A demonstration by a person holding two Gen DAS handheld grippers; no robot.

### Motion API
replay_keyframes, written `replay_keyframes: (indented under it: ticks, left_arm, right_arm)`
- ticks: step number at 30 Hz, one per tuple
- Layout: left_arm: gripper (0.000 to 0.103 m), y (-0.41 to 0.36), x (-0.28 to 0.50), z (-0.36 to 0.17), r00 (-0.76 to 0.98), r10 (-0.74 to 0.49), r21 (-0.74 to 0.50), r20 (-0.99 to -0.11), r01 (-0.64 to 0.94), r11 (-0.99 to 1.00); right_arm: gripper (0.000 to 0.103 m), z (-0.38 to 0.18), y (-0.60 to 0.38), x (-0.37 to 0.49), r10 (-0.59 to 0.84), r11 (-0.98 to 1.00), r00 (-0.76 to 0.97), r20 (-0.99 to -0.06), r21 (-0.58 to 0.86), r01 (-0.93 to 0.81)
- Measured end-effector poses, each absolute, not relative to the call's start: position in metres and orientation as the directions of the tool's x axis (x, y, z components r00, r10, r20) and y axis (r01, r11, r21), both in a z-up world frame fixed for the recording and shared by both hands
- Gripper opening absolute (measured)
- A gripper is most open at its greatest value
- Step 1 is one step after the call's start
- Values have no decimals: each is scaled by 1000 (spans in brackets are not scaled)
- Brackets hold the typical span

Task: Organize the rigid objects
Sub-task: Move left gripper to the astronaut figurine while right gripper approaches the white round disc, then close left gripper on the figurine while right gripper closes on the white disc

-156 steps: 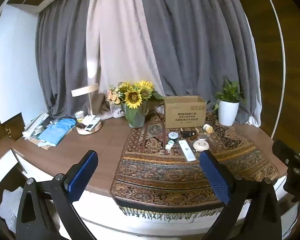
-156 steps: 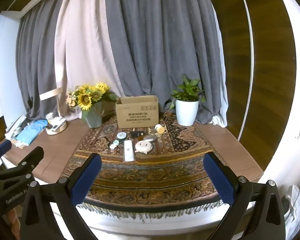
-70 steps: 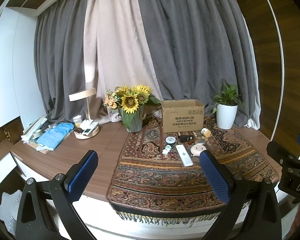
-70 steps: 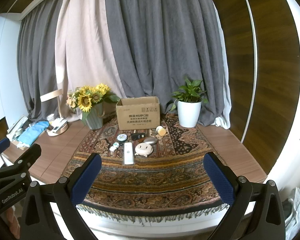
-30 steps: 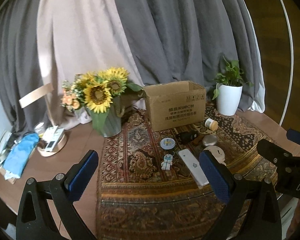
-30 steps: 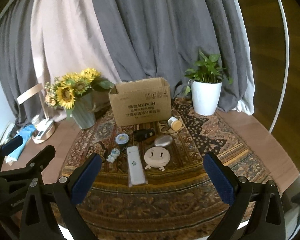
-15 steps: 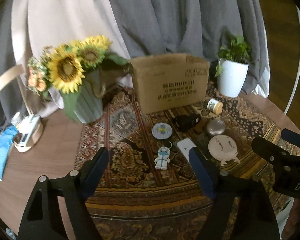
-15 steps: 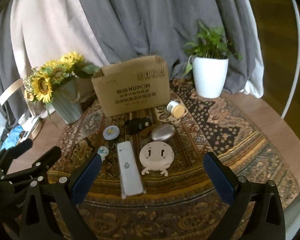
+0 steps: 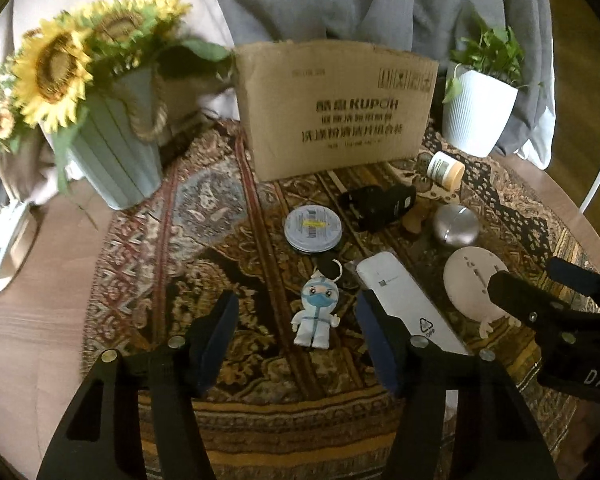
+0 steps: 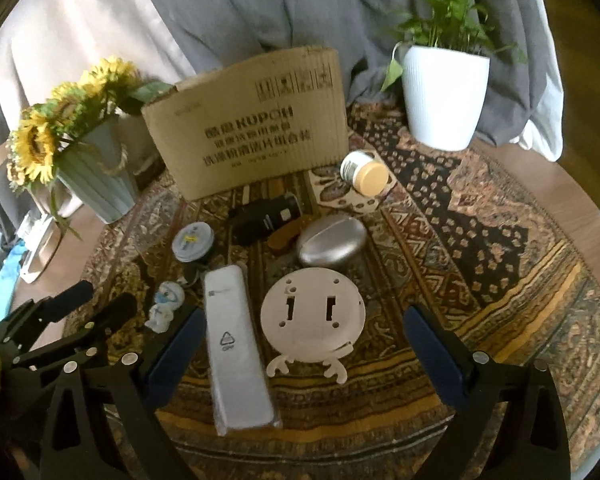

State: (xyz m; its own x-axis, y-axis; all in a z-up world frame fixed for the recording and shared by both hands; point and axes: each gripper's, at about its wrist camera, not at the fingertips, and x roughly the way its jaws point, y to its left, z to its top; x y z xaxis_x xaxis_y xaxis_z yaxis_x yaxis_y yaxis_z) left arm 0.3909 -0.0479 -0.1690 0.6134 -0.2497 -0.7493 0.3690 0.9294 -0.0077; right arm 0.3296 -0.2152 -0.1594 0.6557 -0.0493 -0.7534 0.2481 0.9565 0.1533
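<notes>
Small objects lie on a patterned rug in front of a cardboard box (image 9: 336, 108) (image 10: 252, 128). My left gripper (image 9: 296, 320) is open just above a small doll keychain in a blue mask (image 9: 316, 312) (image 10: 166, 306). My right gripper (image 10: 304, 344) is open around a white round plate with feet (image 10: 312, 316) (image 9: 474, 280) and a wrapped white remote (image 10: 234, 344) (image 9: 404, 300). Behind lie a round tin (image 9: 314, 226) (image 10: 192, 242), a black device (image 9: 380, 202) (image 10: 266, 214), a silver oval case (image 10: 332, 246) (image 9: 458, 226) and a small bottle with a tan cap (image 10: 364, 172) (image 9: 444, 170).
A sunflower vase (image 9: 112, 152) (image 10: 96, 184) stands at the left of the rug. A white plant pot (image 10: 444, 96) (image 9: 480, 116) stands at the back right. A desk lamp base (image 9: 4, 240) sits on the wooden table at far left. Grey curtains hang behind.
Both grippers have moved forward and down from well back of the table to just over the objects. The left jaws have narrowed but remain open; the right jaws stay wide.
</notes>
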Motion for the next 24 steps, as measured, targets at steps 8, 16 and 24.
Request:
replay_keyframes:
  ticks: [8, 16, 24]
  left_arm:
    - [52, -59, 410, -188, 565, -247, -14, -787, 384, 923]
    - [38, -66, 423, -208, 518, -243, -25, -820, 391, 920]
    - [31, -68, 426, -214, 519, -250, -27, -817, 398, 917]
  right_arm:
    - [97, -177, -223, 344, -43, 951, 627, -778, 160, 263]
    - [90, -192, -226, 355, -30, 947, 604, -797, 171, 273]
    - [88, -204, -229, 359, -27, 943, 585, -810, 174, 284]
